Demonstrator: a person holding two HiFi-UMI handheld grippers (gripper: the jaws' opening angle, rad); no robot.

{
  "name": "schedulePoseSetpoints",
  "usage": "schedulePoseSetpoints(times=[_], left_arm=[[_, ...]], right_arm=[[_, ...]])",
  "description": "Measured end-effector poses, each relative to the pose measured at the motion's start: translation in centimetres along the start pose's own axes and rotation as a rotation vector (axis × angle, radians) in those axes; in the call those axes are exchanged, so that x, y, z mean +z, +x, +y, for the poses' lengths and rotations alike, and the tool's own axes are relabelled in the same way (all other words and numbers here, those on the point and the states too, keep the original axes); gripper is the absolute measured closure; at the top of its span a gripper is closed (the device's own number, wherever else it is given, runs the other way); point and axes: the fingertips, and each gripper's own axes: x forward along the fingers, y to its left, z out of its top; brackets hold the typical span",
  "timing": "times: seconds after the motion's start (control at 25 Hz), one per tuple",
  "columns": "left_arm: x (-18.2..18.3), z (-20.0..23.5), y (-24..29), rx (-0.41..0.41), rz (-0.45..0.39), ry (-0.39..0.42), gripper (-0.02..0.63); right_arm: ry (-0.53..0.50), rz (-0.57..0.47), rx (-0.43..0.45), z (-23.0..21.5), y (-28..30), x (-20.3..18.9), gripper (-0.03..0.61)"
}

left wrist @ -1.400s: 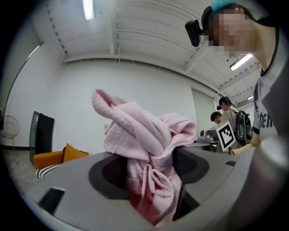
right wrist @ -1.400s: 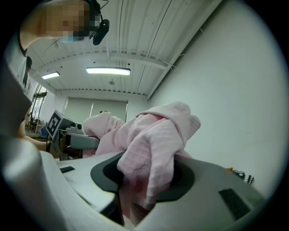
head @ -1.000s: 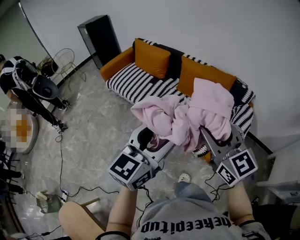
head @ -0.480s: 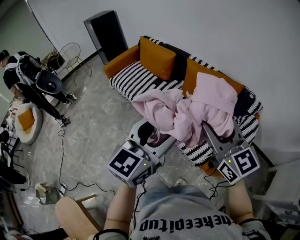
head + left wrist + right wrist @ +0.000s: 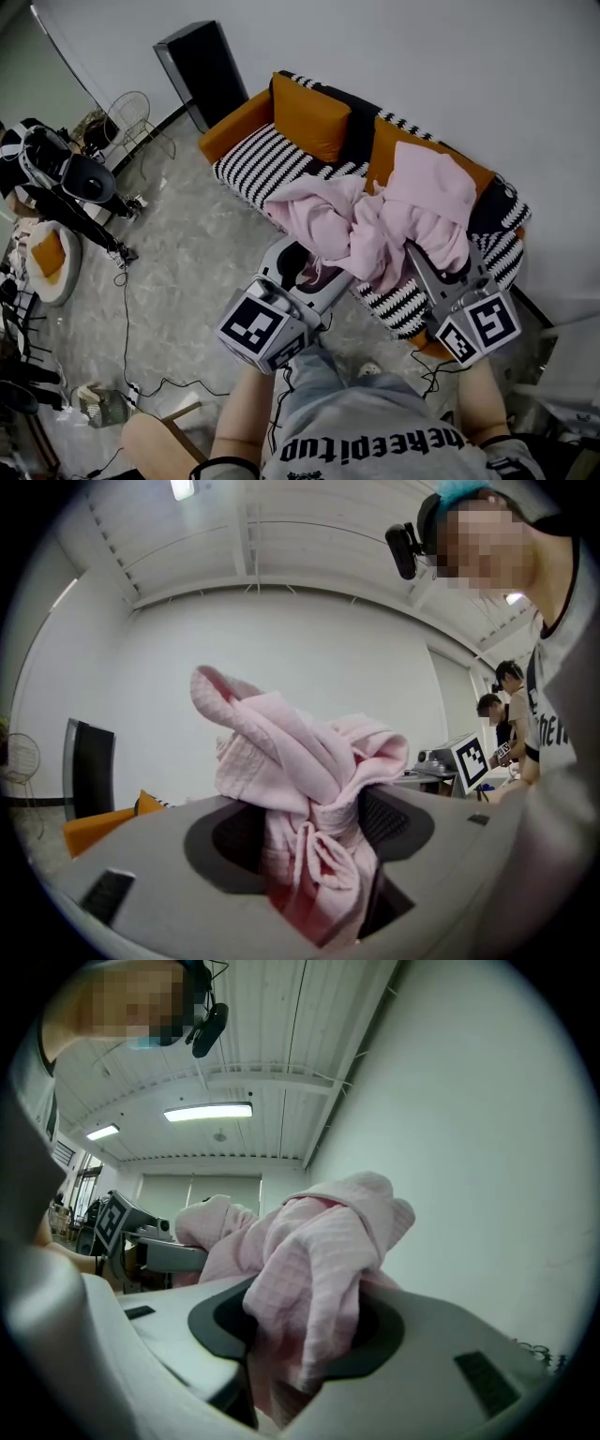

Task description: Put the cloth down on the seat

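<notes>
A pink cloth (image 5: 375, 220) hangs bunched in the air between both grippers, above the front of a sofa. My left gripper (image 5: 314, 272) is shut on its left part, where pink folds (image 5: 314, 846) fill the space between the jaws. My right gripper (image 5: 433, 264) is shut on its right part, with the fabric (image 5: 309, 1288) draped over the jaws. The sofa seat (image 5: 272, 159) is black-and-white striped, with orange cushions (image 5: 311, 117) along the back. The cloth covers the seat's right half in the head view.
A black speaker (image 5: 202, 70) stands left of the sofa against the white wall. Cables (image 5: 131, 319) trail across the grey marble floor. A wire chair (image 5: 131, 117) and camera gear (image 5: 66, 178) stand at the left. A white cabinet edge (image 5: 567, 356) is at the right.
The cloth and both grippers keep nearly the same pose. The head view has shifted a little, and the sofa now sits slightly lower and closer under the cloth.
</notes>
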Motion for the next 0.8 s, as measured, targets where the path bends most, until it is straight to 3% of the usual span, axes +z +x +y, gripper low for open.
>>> schedulePoseSetpoints(times=[0.8], left_arm=[[1.1, 23.3, -1.2, -0.154, 0.04, -0.034, 0.302]], right_arm=[[0.032, 0.053, -0.162, 4.0, 21.5, -0.3, 0.393]])
